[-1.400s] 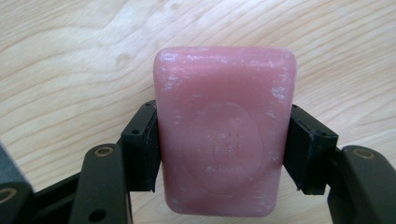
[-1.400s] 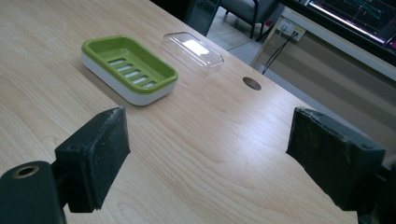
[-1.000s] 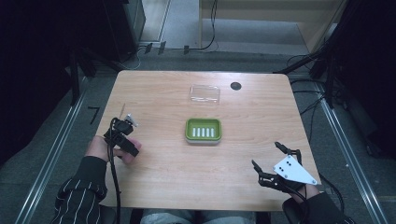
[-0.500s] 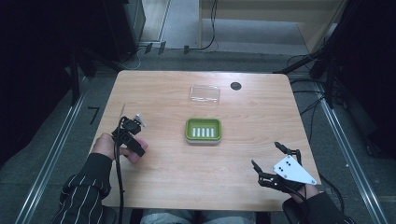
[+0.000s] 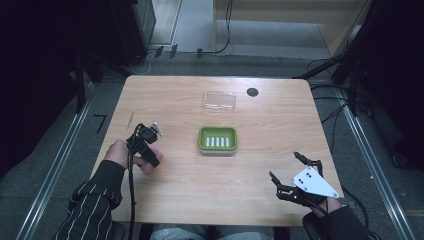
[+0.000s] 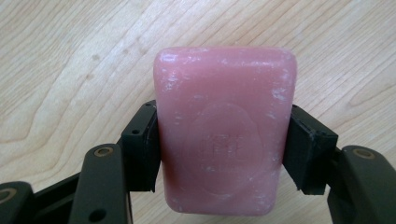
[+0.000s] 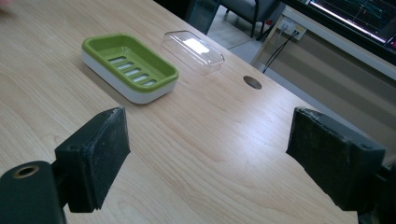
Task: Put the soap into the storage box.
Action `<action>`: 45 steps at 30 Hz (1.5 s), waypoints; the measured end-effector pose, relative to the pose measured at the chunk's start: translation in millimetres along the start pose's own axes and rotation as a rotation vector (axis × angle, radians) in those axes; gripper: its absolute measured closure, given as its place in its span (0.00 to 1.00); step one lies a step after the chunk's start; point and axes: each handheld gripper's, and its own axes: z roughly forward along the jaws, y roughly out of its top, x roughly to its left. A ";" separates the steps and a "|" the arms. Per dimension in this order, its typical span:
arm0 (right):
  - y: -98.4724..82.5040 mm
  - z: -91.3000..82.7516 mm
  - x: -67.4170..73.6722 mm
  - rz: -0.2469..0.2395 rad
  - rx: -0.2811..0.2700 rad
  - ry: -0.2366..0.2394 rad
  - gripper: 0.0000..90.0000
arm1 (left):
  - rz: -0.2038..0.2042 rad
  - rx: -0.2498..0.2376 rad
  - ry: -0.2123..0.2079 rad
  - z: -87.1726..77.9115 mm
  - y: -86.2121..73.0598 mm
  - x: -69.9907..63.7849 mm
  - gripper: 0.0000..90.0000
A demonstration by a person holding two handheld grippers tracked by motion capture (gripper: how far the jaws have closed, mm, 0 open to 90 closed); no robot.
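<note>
the left gripper (image 5: 148, 148) was closed on a pink soap bar (image 6: 224, 128), one pad on each long side, and held it above the left part of the wooden table (image 5: 200, 200). so the picking up seemed done. the green soap dish (image 5: 217, 139) stood empty in the middle, well apart from the soap, and its clear lid (image 5: 219, 100) lay just behind it. the right gripper (image 5: 295, 176) rested near the front right edge, jaws wide open, holding nothing. the placing and probably the covering were left.
</note>
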 end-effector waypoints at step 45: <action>0.2 1.1 1.2 -0.008 0.013 0.002 0.15 | 0.148 0.013 -0.027 -7.7 33.8 -8.8 0.43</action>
